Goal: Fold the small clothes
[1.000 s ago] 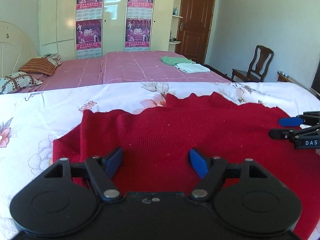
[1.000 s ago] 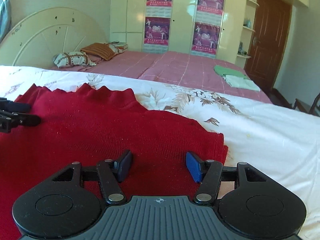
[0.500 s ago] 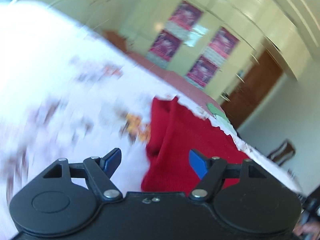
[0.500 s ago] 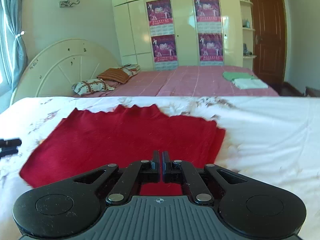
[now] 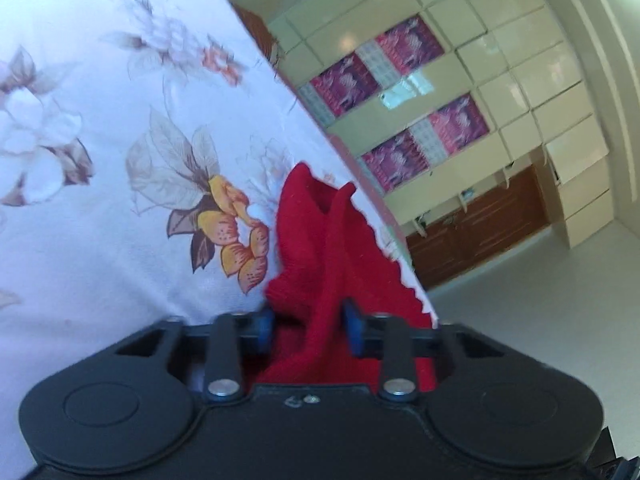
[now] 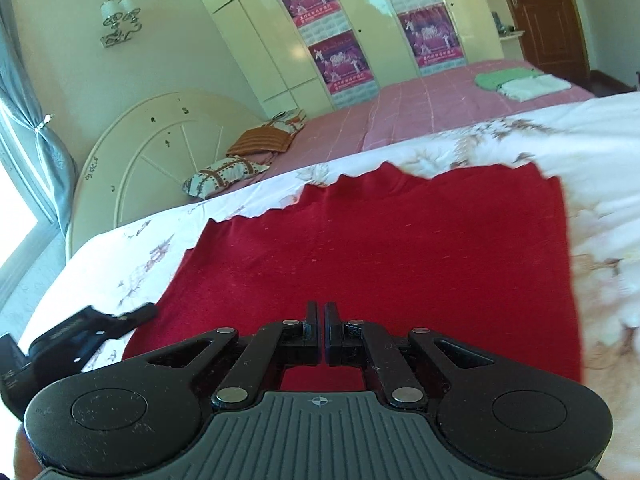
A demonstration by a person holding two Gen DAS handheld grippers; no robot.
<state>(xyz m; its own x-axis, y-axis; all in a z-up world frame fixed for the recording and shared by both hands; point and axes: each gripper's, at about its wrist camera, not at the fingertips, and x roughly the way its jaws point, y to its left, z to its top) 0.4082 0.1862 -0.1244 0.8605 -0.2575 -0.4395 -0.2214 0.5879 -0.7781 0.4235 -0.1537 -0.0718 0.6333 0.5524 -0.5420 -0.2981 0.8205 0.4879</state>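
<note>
Knitwear in red, a small sweater (image 6: pixel 380 256), is spread flat on the floral bedsheet (image 6: pixel 600 148) of the near bed, with its zigzag edge turned toward the pink bed (image 6: pixel 432 100) beyond. In the left wrist view the scene is seen strongly rolled, and a raised ridge of the red sweater (image 5: pixel 332 264) is caught between the blue pads (image 5: pixel 264 330) of the left tool (image 5: pixel 310 332), whose jaws have just been closing and are now pressed against the bunched fabric. The left tool (image 6: pixel 80 336) is also seen at the sweater's left edge in the right wrist view. The right tool (image 6: pixel 323 332) is clenched tight, finger against finger, above the near part of the sweater; whether any cloth is pinched there cannot be told. Folded green and white clothes (image 6: pixel 520 82) are laid on the pink bed
</note>
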